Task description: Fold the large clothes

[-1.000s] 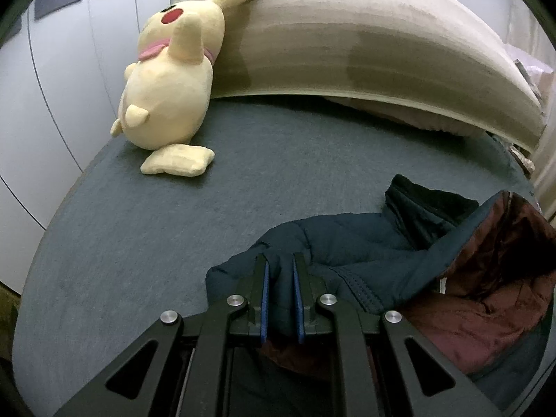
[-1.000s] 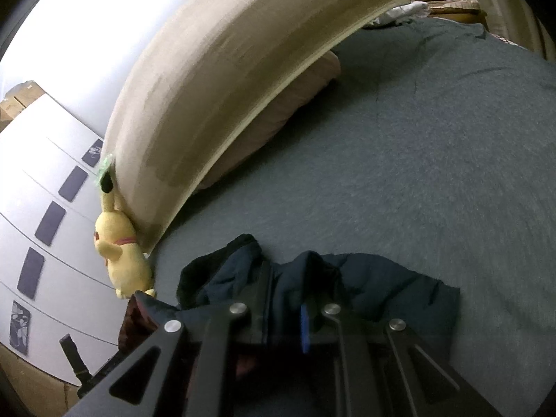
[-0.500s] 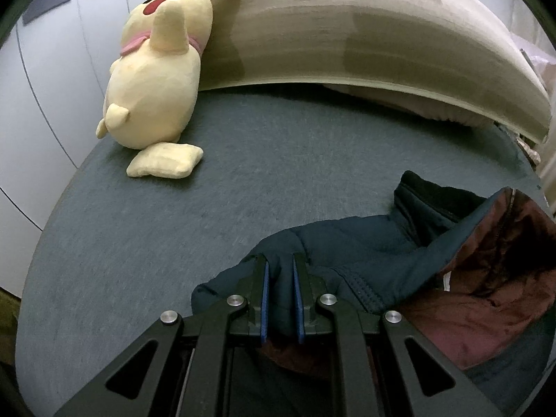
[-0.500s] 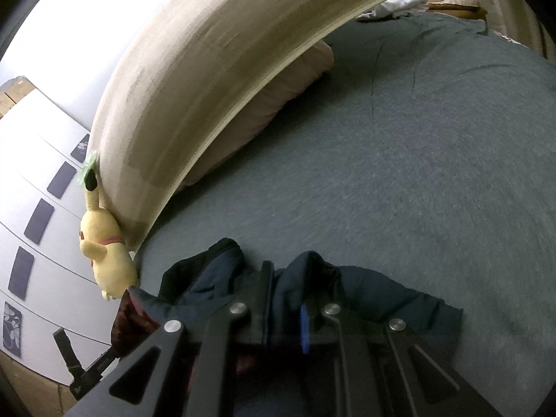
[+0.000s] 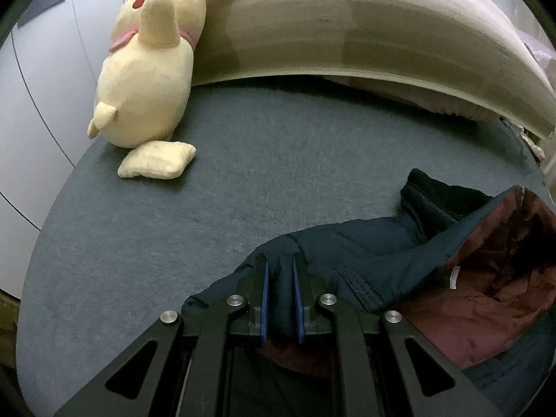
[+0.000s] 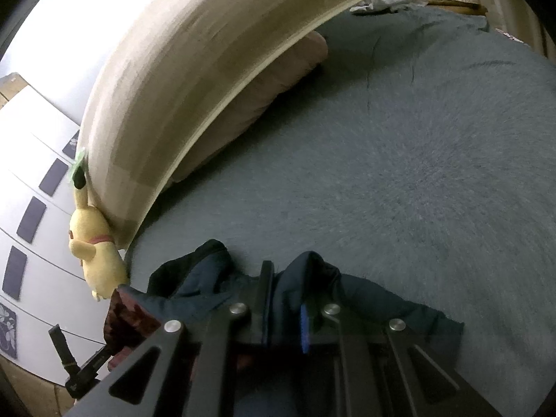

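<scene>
The left tool [image 5: 280, 271] is clenched on a fold of the dark blue jacket [image 5: 347, 253]; the right tool [image 6: 285, 288] grips another fold of the same garment. Holding two spaced points probably lets the fabric be spread and laid flat on the grey bed [image 5: 243, 160] for folding. The jacket lies bunched at the near edge, maroon lining [image 5: 486, 299] exposed. Its lower part is hidden beneath both tools; sleeves and full outline cannot be made out
</scene>
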A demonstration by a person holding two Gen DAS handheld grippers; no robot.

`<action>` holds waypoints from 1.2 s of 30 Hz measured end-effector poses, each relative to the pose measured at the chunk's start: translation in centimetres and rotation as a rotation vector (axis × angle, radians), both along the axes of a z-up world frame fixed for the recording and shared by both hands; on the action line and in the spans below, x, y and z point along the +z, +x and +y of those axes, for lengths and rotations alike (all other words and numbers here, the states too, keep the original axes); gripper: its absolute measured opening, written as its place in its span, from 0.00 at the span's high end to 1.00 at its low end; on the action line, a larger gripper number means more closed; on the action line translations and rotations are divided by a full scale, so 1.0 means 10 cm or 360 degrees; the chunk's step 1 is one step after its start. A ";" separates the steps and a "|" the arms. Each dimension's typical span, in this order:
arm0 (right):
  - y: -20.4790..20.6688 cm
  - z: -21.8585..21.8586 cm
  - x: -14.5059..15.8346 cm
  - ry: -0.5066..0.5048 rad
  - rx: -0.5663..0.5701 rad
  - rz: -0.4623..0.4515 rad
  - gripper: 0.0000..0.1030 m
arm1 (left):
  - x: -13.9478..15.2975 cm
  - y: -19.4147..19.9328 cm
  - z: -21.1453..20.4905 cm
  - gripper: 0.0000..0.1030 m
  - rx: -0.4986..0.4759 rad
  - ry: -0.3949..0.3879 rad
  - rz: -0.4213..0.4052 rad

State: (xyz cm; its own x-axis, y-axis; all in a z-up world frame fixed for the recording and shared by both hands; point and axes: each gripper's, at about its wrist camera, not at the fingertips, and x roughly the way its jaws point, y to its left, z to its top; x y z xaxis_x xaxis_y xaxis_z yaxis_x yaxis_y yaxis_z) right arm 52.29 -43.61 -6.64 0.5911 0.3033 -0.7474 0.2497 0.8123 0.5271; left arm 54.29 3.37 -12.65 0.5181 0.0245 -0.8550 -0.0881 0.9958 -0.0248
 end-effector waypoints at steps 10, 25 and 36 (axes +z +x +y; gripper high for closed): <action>0.13 0.05 -0.11 -0.0031 0.0005 0.0059 0.88 | -0.12 0.13 0.06 0.88 0.0007 -0.0045 0.0083; 0.26 0.07 -0.16 -0.0061 0.0009 0.0134 0.88 | -0.19 0.26 0.03 0.87 0.0002 -0.0015 0.0175; 0.32 0.04 -0.23 -0.0013 -0.0005 0.0208 0.88 | -0.22 0.33 0.02 0.87 -0.0011 -0.0003 0.0233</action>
State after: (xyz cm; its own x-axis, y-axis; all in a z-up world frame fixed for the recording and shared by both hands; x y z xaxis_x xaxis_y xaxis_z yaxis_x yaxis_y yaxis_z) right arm 55.52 -43.25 -8.94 0.4894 0.2951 -0.8206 0.3181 0.8158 0.4831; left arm 57.62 3.54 -14.87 0.3882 0.0197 -0.9214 -0.0840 0.9964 -0.0141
